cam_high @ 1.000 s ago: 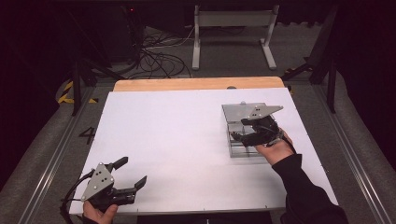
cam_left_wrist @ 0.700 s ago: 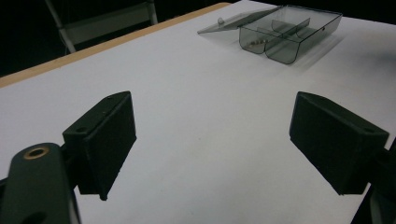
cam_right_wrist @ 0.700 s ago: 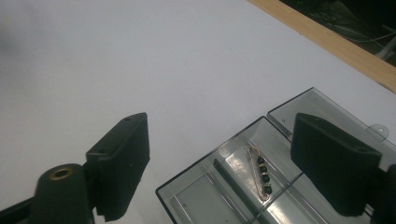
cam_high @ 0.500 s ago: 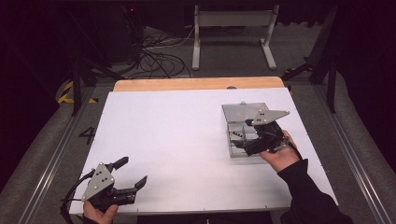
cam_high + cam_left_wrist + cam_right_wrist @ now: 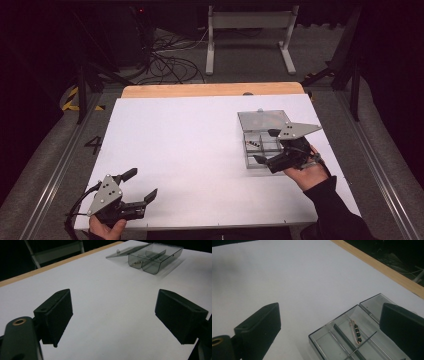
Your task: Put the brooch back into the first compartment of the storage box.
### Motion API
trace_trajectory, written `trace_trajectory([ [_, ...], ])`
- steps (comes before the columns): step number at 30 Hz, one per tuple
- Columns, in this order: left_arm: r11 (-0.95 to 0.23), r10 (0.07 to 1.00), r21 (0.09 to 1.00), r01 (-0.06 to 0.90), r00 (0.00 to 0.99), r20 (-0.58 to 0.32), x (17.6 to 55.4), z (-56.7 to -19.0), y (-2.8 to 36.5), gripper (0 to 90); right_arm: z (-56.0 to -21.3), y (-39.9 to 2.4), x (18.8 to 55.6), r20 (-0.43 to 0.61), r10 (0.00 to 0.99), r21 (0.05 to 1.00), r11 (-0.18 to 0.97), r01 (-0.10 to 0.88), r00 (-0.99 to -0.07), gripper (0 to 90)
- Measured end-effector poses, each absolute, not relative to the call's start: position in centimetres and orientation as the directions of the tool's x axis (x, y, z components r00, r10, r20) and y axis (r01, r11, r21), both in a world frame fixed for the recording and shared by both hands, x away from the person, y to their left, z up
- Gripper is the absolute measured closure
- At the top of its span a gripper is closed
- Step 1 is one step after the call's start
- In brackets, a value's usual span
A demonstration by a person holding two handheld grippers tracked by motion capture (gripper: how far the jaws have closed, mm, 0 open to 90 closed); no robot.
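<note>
A smoky clear compartment box (image 5: 260,162) lies on the right of the white table (image 5: 190,145), its lid (image 5: 264,120) folded open flat behind it. A gold safety pin with dark beads (image 5: 356,331) rests in one compartment, small in the high view (image 5: 254,144). My right gripper (image 5: 265,146) hovers open over the box's near right part, with nothing between its jaws. From the right gripper view (image 5: 332,327) the box (image 5: 322,331) lies just below and ahead. My left gripper (image 5: 141,183) is open and empty at the table's near left corner, far from the box (image 5: 155,258).
A wooden strip (image 5: 210,90) borders the table's far edge. Behind it are cables (image 5: 170,55) on the floor and a white stand (image 5: 250,30). A metal rail (image 5: 55,175) runs along the left side. Bare white tabletop lies between the two grippers.
My right gripper has drawn back a little toward the person, staying open over the box. The left gripper has not moved.
</note>
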State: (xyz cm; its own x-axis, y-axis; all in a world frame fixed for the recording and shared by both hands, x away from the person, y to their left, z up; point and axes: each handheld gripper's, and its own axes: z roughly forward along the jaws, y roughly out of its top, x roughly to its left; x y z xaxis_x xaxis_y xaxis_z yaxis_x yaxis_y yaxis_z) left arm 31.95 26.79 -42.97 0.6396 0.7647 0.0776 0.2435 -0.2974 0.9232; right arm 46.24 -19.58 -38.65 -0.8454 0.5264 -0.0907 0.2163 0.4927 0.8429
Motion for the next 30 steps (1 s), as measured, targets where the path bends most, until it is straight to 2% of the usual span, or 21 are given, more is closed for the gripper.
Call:
trace_trajectory([
  [13, -0.299, 0.765, 0.923, 0.241, 0.638, 0.081, 31.9, -42.9, 26.7, 15.7, -39.3, -22.6, 43.8, -0.099, 0.545, 0.861, 0.467, 0.203, -0.832, 4.5],
  [30, -0.301, 0.764, 0.923, 0.241, 0.64, 0.082, 31.9, -43.0, 26.6, 15.7, -42.6, -27.0, 41.9, -0.054, 0.618, 0.878, 0.404, 0.257, -0.785, 4.5],
])
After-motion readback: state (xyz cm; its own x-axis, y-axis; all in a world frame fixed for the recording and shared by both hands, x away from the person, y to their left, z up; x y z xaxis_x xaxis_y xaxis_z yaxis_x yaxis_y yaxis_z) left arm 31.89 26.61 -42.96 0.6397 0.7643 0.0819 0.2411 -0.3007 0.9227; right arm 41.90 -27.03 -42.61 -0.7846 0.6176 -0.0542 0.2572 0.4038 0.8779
